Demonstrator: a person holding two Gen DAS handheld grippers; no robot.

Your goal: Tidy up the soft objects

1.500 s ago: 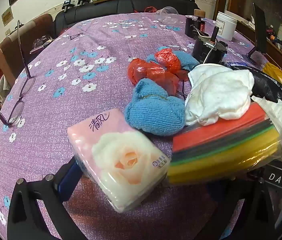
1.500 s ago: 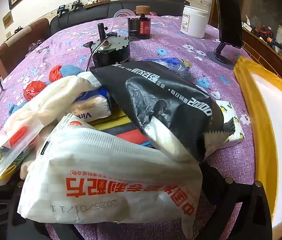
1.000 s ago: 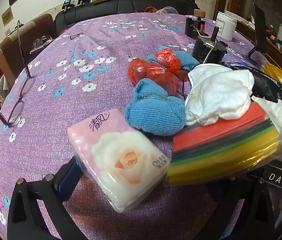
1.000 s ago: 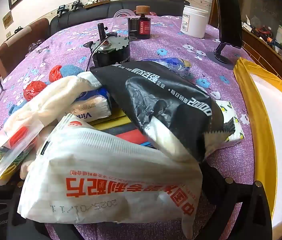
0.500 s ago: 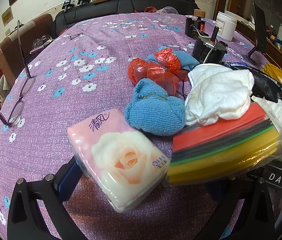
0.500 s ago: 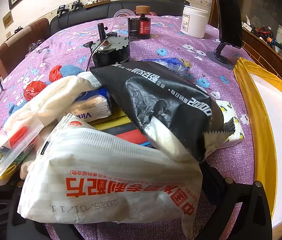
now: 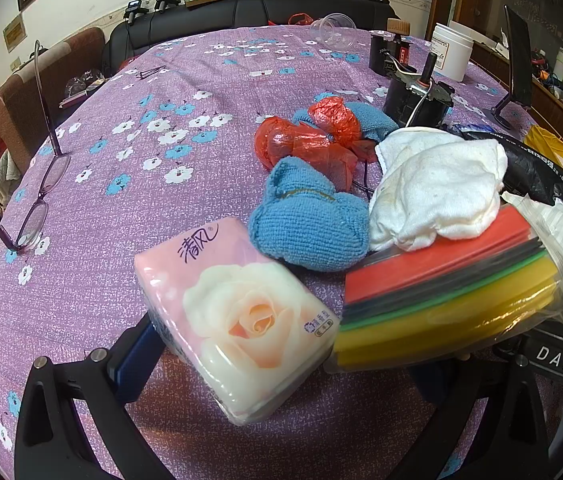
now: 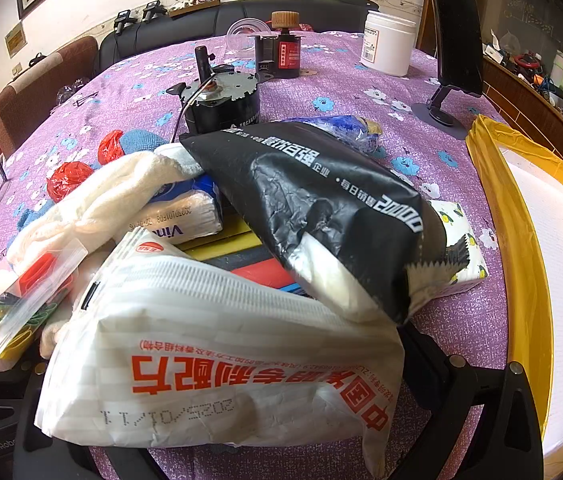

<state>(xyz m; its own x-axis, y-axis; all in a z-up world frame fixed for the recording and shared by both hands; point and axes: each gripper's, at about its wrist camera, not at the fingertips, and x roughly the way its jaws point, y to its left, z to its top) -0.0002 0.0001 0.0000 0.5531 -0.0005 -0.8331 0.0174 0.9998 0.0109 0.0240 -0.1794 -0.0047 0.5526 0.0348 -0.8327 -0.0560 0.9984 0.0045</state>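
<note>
Left gripper (image 7: 281,412): jaws spread wide, low in the frame, fingers (image 7: 61,412) black.
Tissue pack (image 7: 237,316): pink with a rose print, lying between the jaws, its left corner against the blue pad of the left finger.
Sponge bag (image 7: 449,300): clear bag of red, green and yellow sponges, just right of the tissue pack.
White cloth (image 7: 437,184): crumpled, resting on the sponge bag.
Blue cloth (image 7: 309,224): bunched, touching the white cloth.
Red bag (image 7: 309,140): crumpled plastic, behind the blue cloth.
Black packet (image 7: 541,172): right of the white cloth.
Glasses (image 7: 37,184): far left, well apart.
Surface (image 7: 161,88): purple floral cloth.
</note>
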